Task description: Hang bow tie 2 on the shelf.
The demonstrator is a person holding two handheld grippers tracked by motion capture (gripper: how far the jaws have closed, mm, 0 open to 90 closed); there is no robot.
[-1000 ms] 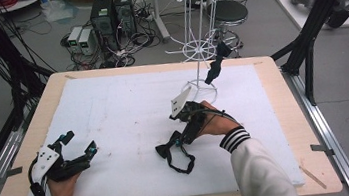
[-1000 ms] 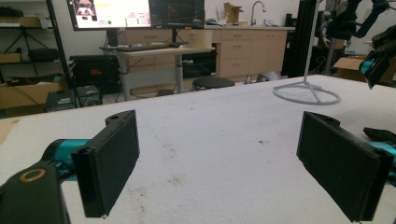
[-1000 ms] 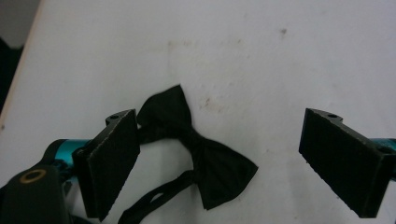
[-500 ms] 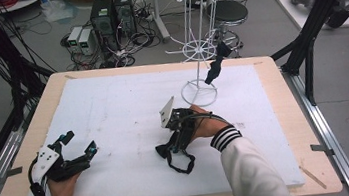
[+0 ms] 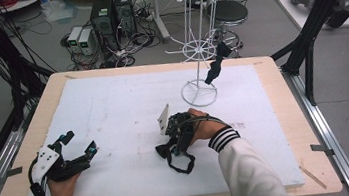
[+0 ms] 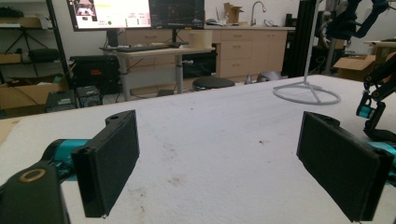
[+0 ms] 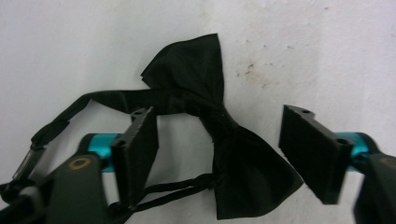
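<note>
A black bow tie (image 7: 219, 140) is seen lying flat on the white foam board (image 5: 113, 105), near the middle of the board and slightly toward its 6 o'clock edge in the high view (image 5: 165, 151). Its strap (image 5: 183, 165) is looped out on the board toward 5 o'clock from the bow.

The right gripper (image 5: 172, 139) is held over the bow tie, pointed down at it. In the right gripper view (image 7: 219, 144) the jaws are spread wide, one to each side of the tie; the knot sits between them, nearer the 9 o'clock jaw. One wing of the bow is spread toward 12 o'clock, past the jaw tips, and the other toward 6 o'clock. The strap is seen passing behind the 9 o'clock jaw. Whether that jaw touches the fabric cannot be told; the 3 o'clock jaw stands clear of it.

The left gripper (image 5: 78, 143) is rested on the board near its 8 o'clock corner, well apart from the bow tie. In the left gripper view (image 6: 217, 158) its jaws are spread wide, with bare board between them.

A white wire rack (image 5: 196, 50) is stood toward 1 o'clock on the board, with a dark item (image 5: 214, 68) hung from it.
</note>
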